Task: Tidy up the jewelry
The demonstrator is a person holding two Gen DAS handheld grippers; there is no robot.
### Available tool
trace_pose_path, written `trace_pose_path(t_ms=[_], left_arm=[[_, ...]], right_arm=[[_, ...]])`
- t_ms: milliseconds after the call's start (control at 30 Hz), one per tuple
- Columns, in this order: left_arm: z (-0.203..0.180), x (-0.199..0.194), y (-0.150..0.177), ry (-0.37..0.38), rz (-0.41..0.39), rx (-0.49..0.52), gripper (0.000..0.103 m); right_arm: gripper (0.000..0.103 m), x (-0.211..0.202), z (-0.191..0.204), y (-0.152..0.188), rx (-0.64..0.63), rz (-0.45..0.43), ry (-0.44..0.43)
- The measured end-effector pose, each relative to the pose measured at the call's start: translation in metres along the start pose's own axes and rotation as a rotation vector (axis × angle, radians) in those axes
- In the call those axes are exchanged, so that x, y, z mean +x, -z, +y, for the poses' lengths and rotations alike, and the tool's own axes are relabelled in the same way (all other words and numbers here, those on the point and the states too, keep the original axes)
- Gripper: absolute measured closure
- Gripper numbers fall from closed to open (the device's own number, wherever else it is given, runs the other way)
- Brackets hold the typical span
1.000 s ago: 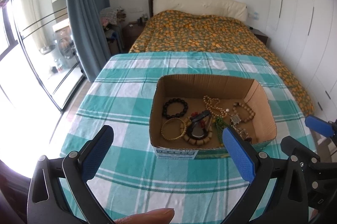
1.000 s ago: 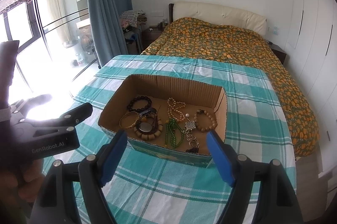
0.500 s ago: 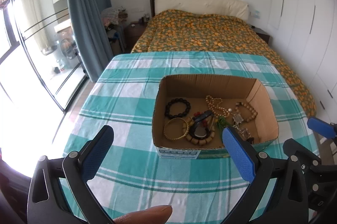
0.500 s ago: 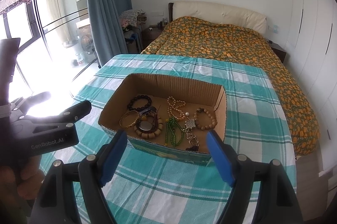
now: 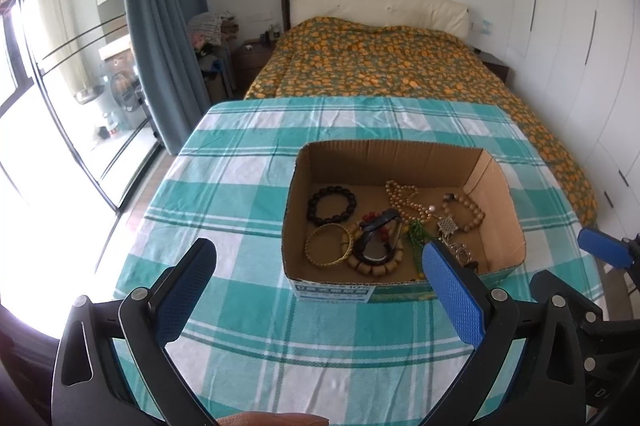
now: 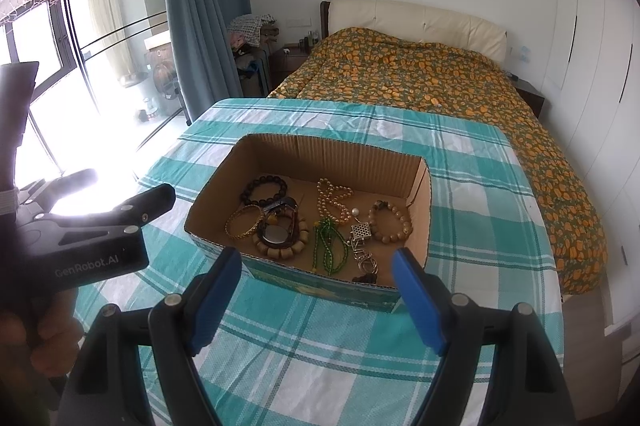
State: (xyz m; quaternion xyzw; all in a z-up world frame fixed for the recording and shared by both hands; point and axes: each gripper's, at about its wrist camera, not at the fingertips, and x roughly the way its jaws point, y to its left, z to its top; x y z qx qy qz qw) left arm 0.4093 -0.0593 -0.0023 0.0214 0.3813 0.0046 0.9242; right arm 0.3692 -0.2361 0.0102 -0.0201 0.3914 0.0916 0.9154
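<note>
An open cardboard box (image 5: pixel 392 156) (image 6: pixel 336 154) sits on the checked tablecloth, holding jewelry. Inside lie a dark bead bracelet (image 5: pixel 332 205) (image 6: pixel 264 191), a gold bangle (image 5: pixel 327 251) (image 6: pixel 242 221), a chunky wooden bracelet around a dark clip (image 5: pixel 376 258) (image 6: pixel 280 240), a tan bead necklace (image 5: pixel 404 200) (image 6: pixel 334 200), green beads (image 6: pixel 330 246), a silver pendant (image 6: pixel 361 231) and a light bead bracelet (image 5: pixel 466 212) (image 6: pixel 390 222). My left gripper (image 5: pixel 320 290) hovers open in front of the box. My right gripper (image 6: pixel 318 284) is open too, empty, near the box's front wall.
The teal and white checked table (image 5: pixel 248 186) (image 6: pixel 480 210) ends at a bed with an orange patterned cover (image 5: pixel 384 66) (image 6: pixel 440 82). Blue curtain and glass doors stand to the left (image 5: pixel 160 26). White wardrobes line the right wall (image 5: pixel 580 26).
The view of the box shifts very slightly in the left wrist camera; both grippers stay open and nothing is picked up.
</note>
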Motion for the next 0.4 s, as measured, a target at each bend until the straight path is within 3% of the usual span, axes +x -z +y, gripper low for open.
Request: trace_pose_path(t_ms=[400], left_arm=[[-0.0027, -0.0003, 0.0074, -0.01, -0.02, 0.022, 0.0]], right_arm=[[0.024, 0.0023, -0.0007, 0.0039, 0.004, 0.014, 0.011]])
